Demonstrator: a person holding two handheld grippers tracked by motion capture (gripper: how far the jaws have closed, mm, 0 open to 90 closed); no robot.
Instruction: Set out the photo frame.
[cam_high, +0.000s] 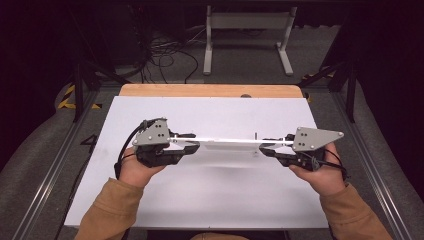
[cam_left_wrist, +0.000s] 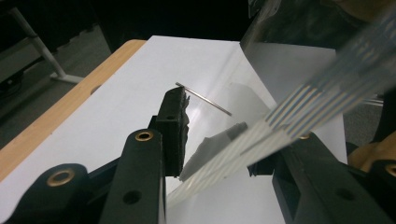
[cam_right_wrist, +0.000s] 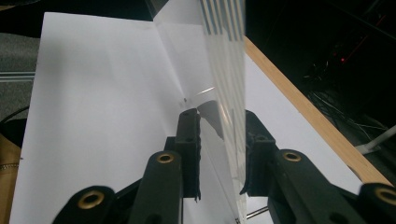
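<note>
High view: left gripper (cam_high: 194, 143) and right gripper (cam_high: 264, 148) held level above the middle of the white sheet (cam_high: 210, 200), tips turned toward each other, well apart. Stretched between them, a clear bag (cam_high: 227, 141), raised off the sheet and seen as a thin bright band running from one set of jaws to the other. Sheet laid over the wooden tabletop (cam_high: 210, 90), bare wood left along its far edge.

Left gripper view: striped band of the bag (cam_left_wrist: 289, 116) slanting across from the base of one pad to the other jaw, jaws apart yet grasping the bag across its width. Beyond the jaws, a thin metal pin (cam_left_wrist: 204, 99) on the sheet under the bag.

Right gripper view: bag (cam_right_wrist: 224, 56) seen nearly edge-on, rising between the parted jaws and lying against one pad; cannot tell whether clenched on it. Cannot tell whether anything sits inside the bag.
</note>
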